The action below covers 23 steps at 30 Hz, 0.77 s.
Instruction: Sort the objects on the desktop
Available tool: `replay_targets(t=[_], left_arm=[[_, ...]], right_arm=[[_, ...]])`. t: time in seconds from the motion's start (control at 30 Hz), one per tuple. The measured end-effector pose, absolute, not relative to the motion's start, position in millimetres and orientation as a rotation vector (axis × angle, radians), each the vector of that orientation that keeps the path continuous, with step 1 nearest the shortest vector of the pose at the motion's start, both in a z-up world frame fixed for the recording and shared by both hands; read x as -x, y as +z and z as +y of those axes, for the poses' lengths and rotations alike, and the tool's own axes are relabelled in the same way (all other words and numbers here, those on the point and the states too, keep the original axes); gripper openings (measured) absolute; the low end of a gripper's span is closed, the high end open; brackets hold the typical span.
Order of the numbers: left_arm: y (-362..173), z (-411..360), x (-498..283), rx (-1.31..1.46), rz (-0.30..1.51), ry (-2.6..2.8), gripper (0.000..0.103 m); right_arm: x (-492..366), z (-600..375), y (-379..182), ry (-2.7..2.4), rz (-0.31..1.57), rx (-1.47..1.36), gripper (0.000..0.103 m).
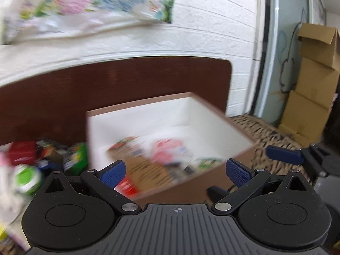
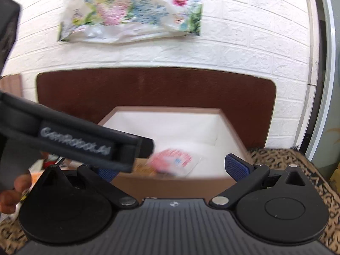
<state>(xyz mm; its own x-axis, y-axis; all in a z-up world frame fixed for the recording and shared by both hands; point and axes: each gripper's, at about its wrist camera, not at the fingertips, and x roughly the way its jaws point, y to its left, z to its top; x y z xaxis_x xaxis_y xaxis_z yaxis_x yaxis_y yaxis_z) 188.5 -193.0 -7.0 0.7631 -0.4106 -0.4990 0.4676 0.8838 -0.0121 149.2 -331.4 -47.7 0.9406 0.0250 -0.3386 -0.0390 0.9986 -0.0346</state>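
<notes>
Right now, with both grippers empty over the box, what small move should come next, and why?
Probably swing the left gripper left toward the pile: its fingers are open and empty, the box already holds packets, and loose items remain beside it. The right gripper is open too.

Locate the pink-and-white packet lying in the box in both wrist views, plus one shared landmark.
Left wrist: pink-and-white packet sits at centre frame on the floor of the brown box, just beyond the open left claw.
Right wrist: packet lies centre frame, slightly left, on the box floor, beyond the open right claw.
Shared landmark: the floral plastic bag on the white brick wall, top left in the left view, top centre in the right view.
</notes>
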Motion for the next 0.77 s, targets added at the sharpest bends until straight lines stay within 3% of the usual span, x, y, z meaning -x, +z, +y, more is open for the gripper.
replay_targets(t=[0.3, 0.77], left_arm=[[-20, -142, -97, -0.085, 0.489, -0.323, 0.103], [-20, -116, -50, -0.049, 0.512, -0.311, 0.103]], right_arm=[[-75, -297, -66, 0.023, 0.379, -0.018, 0.103], [-8, -269, -75, -0.023, 0.390, -0.053, 0.103]])
